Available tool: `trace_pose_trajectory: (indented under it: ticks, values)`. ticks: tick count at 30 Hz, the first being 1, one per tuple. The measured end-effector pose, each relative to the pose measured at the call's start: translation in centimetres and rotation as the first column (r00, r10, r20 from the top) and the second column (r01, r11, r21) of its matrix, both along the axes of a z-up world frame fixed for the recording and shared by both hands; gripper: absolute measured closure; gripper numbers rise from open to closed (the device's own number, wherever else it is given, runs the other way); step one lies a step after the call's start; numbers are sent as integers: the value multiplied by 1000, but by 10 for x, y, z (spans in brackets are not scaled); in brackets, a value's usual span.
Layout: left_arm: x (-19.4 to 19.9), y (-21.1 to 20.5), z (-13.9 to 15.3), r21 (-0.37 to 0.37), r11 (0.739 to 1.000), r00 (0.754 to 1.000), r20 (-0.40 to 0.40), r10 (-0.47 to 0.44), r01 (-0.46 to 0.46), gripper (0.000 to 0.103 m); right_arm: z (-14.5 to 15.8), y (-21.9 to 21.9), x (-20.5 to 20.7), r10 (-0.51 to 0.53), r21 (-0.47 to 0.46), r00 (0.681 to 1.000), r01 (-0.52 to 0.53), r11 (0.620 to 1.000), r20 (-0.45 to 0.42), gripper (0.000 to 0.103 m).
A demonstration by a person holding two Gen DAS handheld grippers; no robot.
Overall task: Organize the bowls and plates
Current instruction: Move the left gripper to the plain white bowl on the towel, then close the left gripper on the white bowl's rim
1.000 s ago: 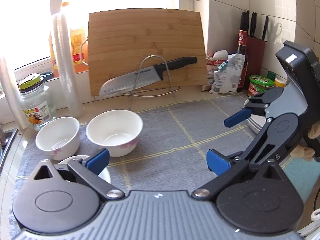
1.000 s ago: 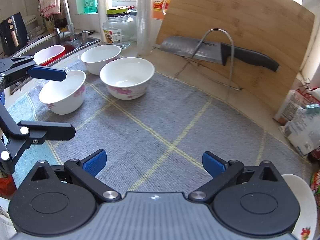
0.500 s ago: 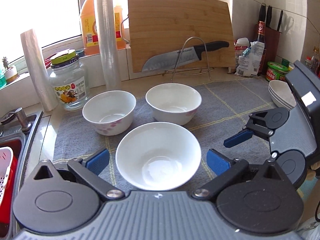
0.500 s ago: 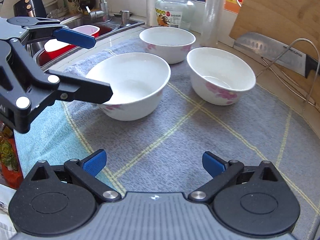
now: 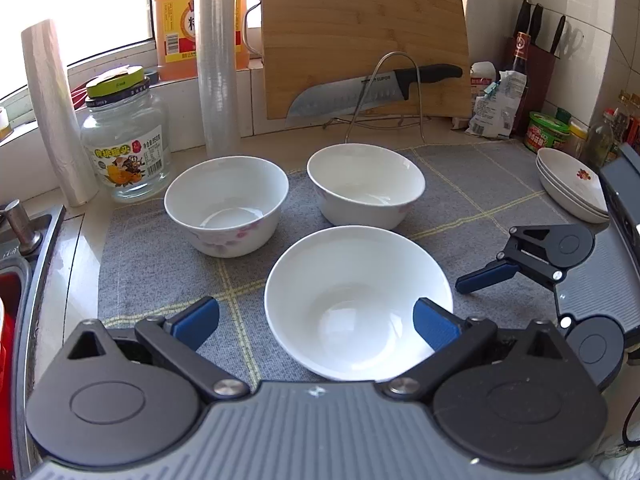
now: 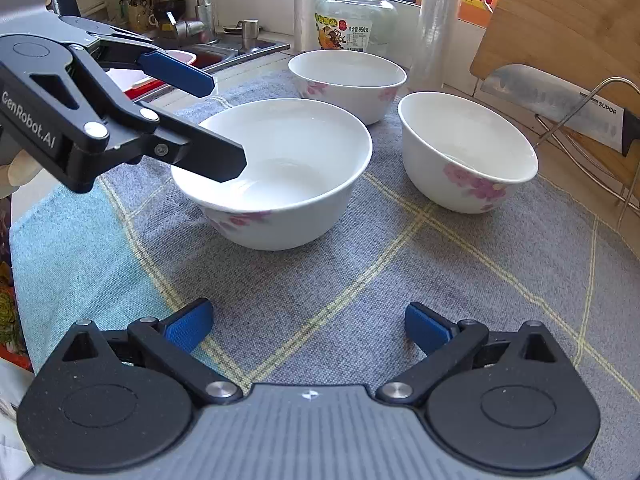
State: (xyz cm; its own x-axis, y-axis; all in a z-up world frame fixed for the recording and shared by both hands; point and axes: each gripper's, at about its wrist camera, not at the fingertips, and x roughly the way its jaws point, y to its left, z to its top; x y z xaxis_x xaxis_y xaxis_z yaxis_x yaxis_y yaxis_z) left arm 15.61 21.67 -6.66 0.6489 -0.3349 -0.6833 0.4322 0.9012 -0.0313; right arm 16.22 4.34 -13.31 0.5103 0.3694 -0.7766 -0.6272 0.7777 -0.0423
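Three white bowls with pink flowers stand on a grey mat (image 5: 160, 256). The nearest bowl (image 5: 358, 304) (image 6: 280, 168) lies just ahead of my open left gripper (image 5: 316, 322), whose right finger reaches past its near rim. In the right wrist view the left gripper (image 6: 206, 120) stands open over that bowl's near edge. Two more bowls stand behind, one on the left (image 5: 226, 204) (image 6: 348, 80) and one on the right (image 5: 366, 190) (image 6: 466, 150). A stack of white plates (image 5: 572, 184) sits at the mat's right. My right gripper (image 6: 308, 328) is open and empty, low over the mat.
A cutting board (image 5: 364, 40) and a knife (image 5: 376, 88) on a wire rack stand behind. A glass jar (image 5: 124, 148), two film rolls (image 5: 216, 56), an oil bottle, a knife block and condiment jars line the back. A sink (image 5: 16, 264) is at the left.
Both grippers have swung left from the knife rack toward the bowls. The left gripper has closed in on the nearest bowl. Both stay open.
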Motion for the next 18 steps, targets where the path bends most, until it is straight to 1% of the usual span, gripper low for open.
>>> trace_pose_trajectory:
  ticks: [2, 6, 8, 9, 11, 16, 18]
  values:
    - [5, 1, -2, 6, 1000, 1000, -12, -10, 10, 1, 0, -2, -1, -1, 2, 1000, 1, 1000, 3, 0]
    - [14, 3, -4, -16, 999, 998, -52, -37, 37, 1, -1, -4, -5, -3, 6, 1000, 3, 1000, 11, 0]
    - [18, 3, -5, -14, 999, 997, -67, -47, 46, 1, 0, -3, -6, -18, 3, 1000, 18, 1000, 12, 0]
    - [20, 2, -5, -10, 998, 996, -74, -55, 54, 1, 0, -2, -6, -24, 1, 1000, 24, 1000, 15, 0]
    - [26, 1, -4, 1, 997, 994, -79, -72, 73, 1, 3, 3, -8, -27, 3, 998, 27, 1000, 51, 0]
    - [37, -4, -4, 44, 995, 992, -91, -90, 94, 1, 11, 13, -9, 12, 29, 996, -14, 999, 90, 0]
    - [40, -4, -4, 47, 994, 990, -100, -94, 99, 1, 12, 18, -8, 19, 30, 995, -22, 999, 98, 0]
